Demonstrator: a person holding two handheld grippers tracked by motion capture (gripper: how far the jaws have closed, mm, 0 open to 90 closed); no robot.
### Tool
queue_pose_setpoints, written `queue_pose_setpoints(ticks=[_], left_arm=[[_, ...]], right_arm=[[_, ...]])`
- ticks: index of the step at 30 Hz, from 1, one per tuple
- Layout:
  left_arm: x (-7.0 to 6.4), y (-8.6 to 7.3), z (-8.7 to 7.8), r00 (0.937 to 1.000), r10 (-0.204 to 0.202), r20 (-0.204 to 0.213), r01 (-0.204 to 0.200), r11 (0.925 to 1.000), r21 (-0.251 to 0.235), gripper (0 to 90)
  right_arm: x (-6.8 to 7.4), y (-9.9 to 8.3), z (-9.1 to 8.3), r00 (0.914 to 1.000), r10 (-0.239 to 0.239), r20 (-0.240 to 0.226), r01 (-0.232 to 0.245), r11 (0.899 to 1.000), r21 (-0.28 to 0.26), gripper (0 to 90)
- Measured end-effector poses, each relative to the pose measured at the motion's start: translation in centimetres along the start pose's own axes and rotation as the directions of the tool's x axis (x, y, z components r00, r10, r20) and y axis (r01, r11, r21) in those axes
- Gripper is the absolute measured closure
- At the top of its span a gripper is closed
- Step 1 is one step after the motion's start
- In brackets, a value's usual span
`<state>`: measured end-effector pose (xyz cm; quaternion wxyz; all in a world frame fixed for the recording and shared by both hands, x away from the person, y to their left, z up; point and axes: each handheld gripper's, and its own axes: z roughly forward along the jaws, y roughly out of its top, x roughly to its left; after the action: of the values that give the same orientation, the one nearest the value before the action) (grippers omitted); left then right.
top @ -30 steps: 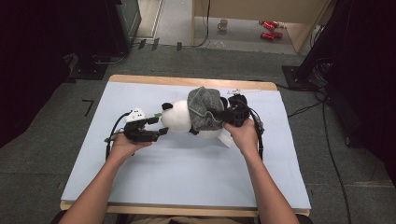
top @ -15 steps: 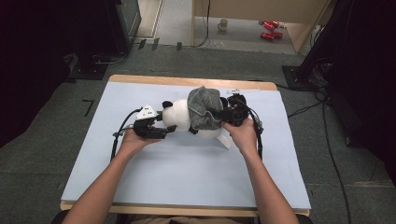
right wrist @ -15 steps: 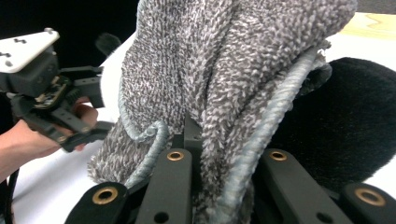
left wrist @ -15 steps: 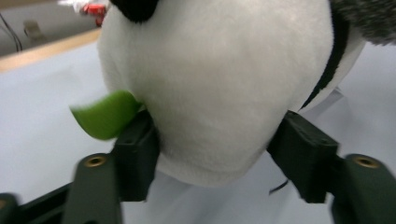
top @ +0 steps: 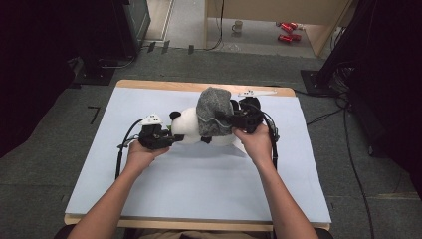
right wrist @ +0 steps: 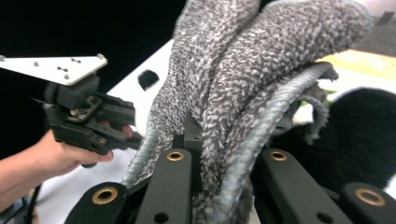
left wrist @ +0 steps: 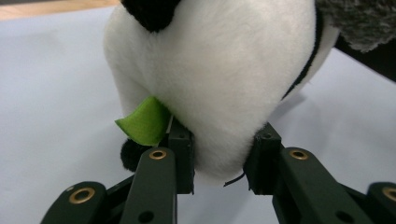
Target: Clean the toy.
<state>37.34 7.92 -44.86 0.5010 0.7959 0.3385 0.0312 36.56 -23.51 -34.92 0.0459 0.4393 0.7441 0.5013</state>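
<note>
A plush panda (top: 191, 130) lies on its side near the middle of the worktop (top: 199, 199), which is covered with a pale blue sheet, and a grey knitted hat (top: 214, 112) is pulled partly over its body. The left tool (top: 169, 141) sits at the panda's white head end; in the left gripper view its two black jaws stand on either side of a rounded white part of the toy (left wrist: 219, 79), pressing into the fur, so it is clenched on the panda. A small green fabric leaf (left wrist: 144, 122) sticks out just beside the left jaw, with a black ear above and a black paw below it resting on the sheet. The right tool (top: 226, 119) is at the hat's edge on the far right side of the toy; in the right gripper view its jaws are closed on the hat (right wrist: 243, 84), with the thick rolled rim running down between them. Behind the hat in that view the panda's black fur (right wrist: 355, 140) shows at right, and the person's left hand (right wrist: 56, 154) with its tool appears farther off at left.
</note>
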Motion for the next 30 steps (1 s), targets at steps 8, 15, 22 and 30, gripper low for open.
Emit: queue_pose_setpoints(ticks=[8,15,22,30], left_arm=[[-2.1,-0.1,-1.4,0.9934,-0.095,0.065,0.093,0.995,0.038,70.6],[-3.6,-1.0,-1.5,0.988,-0.154,-0.015,0.154,0.9874,0.035,67.4],[-3.8,-1.0,-1.2,0.9907,-0.124,-0.056,0.125,0.9917,0.027,65.4],[-2.5,-1.5,-0.9,0.9821,-0.178,-0.061,0.181,0.9824,0.047,64.6]], right_arm=[[3.1,1.5,-1.6,0.9952,-0.051,-0.083,0.046,0.997,-0.058,80.3],[5.6,0.6,1.4,0.9888,-0.075,-0.129,0.078,0.997,0.015,80.3],[5.6,-1.4,6.1,0.9925,-0.066,-0.103,0.078,0.99,0.117,80.1],[4.7,-2.1,7.9,0.9941,-0.045,-0.098,0.058,0.99,0.129,80.3]])
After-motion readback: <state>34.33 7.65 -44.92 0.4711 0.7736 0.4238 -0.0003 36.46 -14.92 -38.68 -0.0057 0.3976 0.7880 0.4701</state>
